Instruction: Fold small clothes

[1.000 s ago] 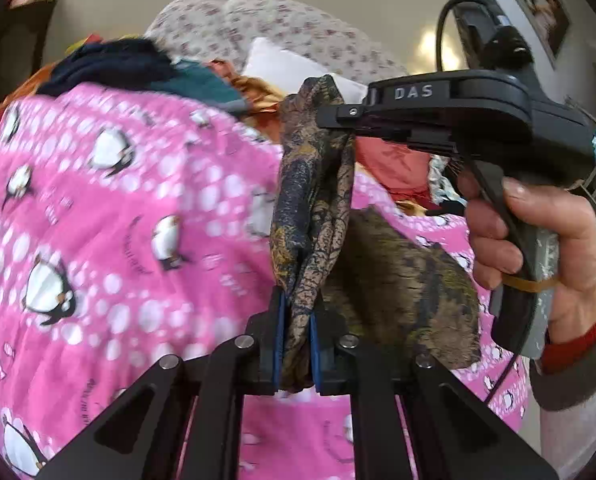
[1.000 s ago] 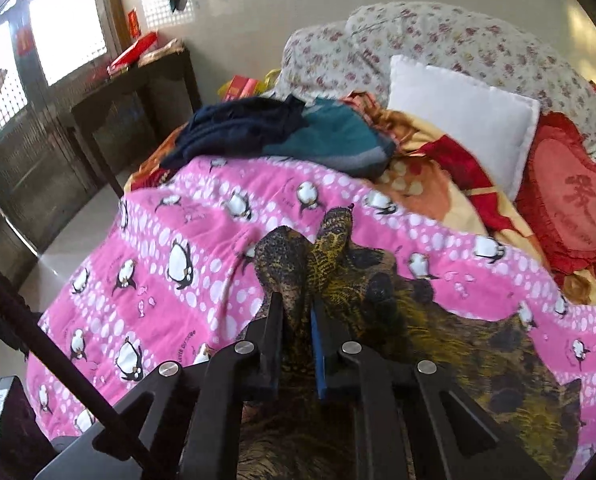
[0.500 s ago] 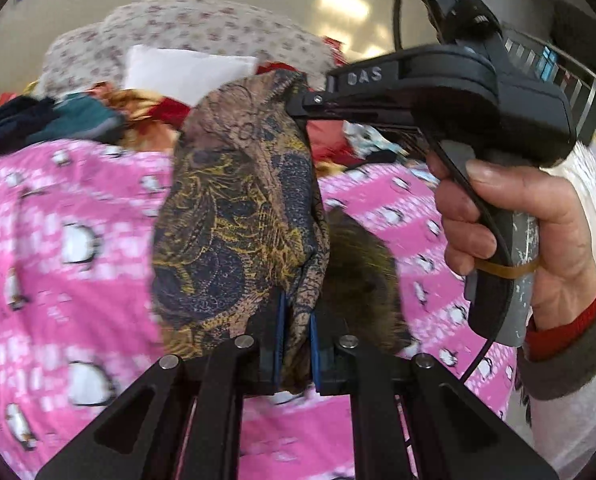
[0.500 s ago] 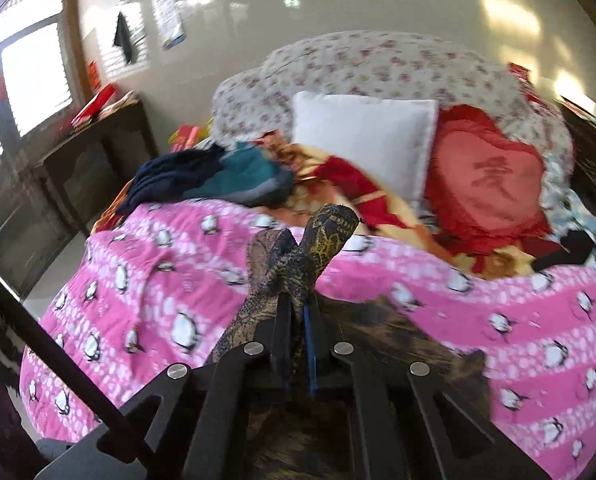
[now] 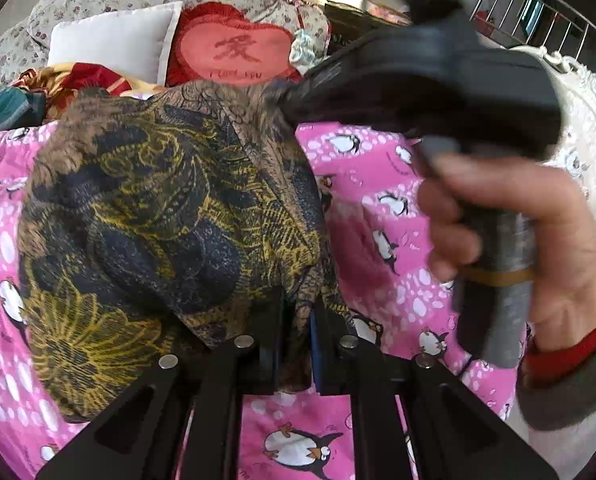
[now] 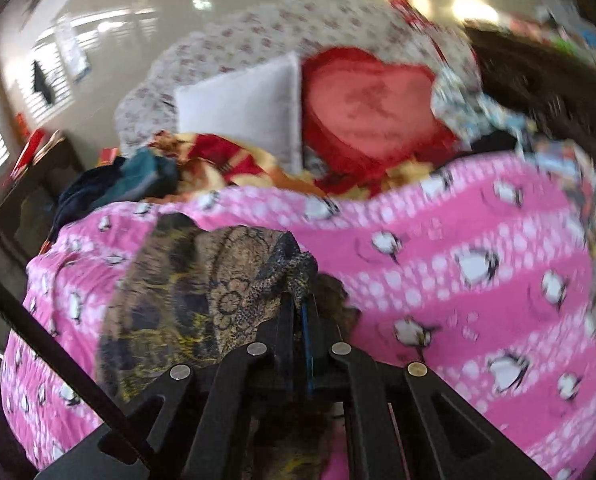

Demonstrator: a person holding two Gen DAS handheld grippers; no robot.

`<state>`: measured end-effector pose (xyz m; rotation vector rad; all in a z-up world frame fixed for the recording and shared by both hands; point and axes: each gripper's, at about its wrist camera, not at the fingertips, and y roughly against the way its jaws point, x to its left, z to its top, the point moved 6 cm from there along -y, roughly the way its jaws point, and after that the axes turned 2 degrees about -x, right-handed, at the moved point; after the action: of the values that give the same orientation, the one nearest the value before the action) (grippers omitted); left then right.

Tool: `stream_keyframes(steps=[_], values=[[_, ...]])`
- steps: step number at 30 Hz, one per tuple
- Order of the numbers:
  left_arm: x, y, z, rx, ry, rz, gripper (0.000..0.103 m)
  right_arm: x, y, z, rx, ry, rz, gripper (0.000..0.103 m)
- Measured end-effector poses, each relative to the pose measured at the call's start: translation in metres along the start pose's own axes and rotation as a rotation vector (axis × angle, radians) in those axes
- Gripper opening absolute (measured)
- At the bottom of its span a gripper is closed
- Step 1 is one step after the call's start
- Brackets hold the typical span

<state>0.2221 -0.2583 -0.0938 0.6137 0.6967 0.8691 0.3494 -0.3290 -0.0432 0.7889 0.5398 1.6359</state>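
A: Both tongs, the left tongs [image 5: 294, 312] and right tongs [image 6: 298, 312], are pinching the thin patterned cloth [image 5: 170, 216].

B: It's hanging slack (gold-and-navy print) over the pink quilt [image 5: 378, 184].

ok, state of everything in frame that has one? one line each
left tongs: shut on the cloth
right tongs: shut on the cloth
cloth: held up between both tongs, spread over the quilt
quilt: spread on the bed
heart cushion: propped upright
white pillow: propped upright
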Motion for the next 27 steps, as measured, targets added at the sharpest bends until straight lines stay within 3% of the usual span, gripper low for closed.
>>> stream_keyframes(steps=[3, 5, 8, 10, 12, 14, 18, 23, 24, 25, 26, 27], values=[[-0.002, 0.005, -0.001, 0.017, -0.018, -0.025, 0.017, -0.009, -0.028, -0.016, 0.06, -0.031, -0.023, 0.003], [0.0, 0.026, -0.002, 0.011, -0.036, -0.056, 0.037, -0.008, -0.032, -0.02, 0.058, -0.05, -0.017, 0.005], [0.017, 0.067, -0.003, -0.056, -0.085, -0.016, 0.056, -0.014, -0.012, -0.019, 0.016, -0.118, 0.017, 0.012], [0.033, 0.086, -0.006, -0.09, -0.101, 0.024, 0.062, -0.018, 0.012, -0.024, -0.016, -0.143, 0.039, 0.027], [0.055, 0.097, -0.011, -0.107, -0.111, 0.09, 0.063, -0.015, 0.033, -0.035, -0.036, -0.144, 0.088, 0.053], [0.077, 0.1, -0.019, -0.111, -0.112, 0.172, 0.063, -0.01, 0.047, -0.053, -0.033, -0.141, 0.118, 0.057], [0.11, 0.085, -0.038, -0.048, -0.027, 0.221, 0.063, 0.003, 0.055, -0.093, 0.015, -0.128, 0.168, 0.059], [0.121, 0.068, -0.047, -0.022, 0.008, 0.245, 0.063, 0.026, 0.037, -0.128, 0.086, -0.172, 0.27, 0.059], [0.12, 0.066, -0.048, -0.013, 0.01, 0.239, 0.063, 0.031, 0.034, -0.13, 0.084, -0.176, 0.283, 0.053], [0.119, 0.065, -0.047, -0.008, 0.011, 0.235, 0.063, 0.035, 0.031, -0.131, 0.084, -0.162, 0.279, 0.038], [0.117, 0.065, -0.047, -0.008, 0.003, 0.23, 0.063, 0.038, 0.029, -0.13, 0.078, -0.123, 0.235, 0.011], [0.111, 0.067, -0.051, -0.011, -0.006, 0.227, 0.063, 0.037, 0.032, -0.127, 0.063, -0.085, 0.178, 0.011]])
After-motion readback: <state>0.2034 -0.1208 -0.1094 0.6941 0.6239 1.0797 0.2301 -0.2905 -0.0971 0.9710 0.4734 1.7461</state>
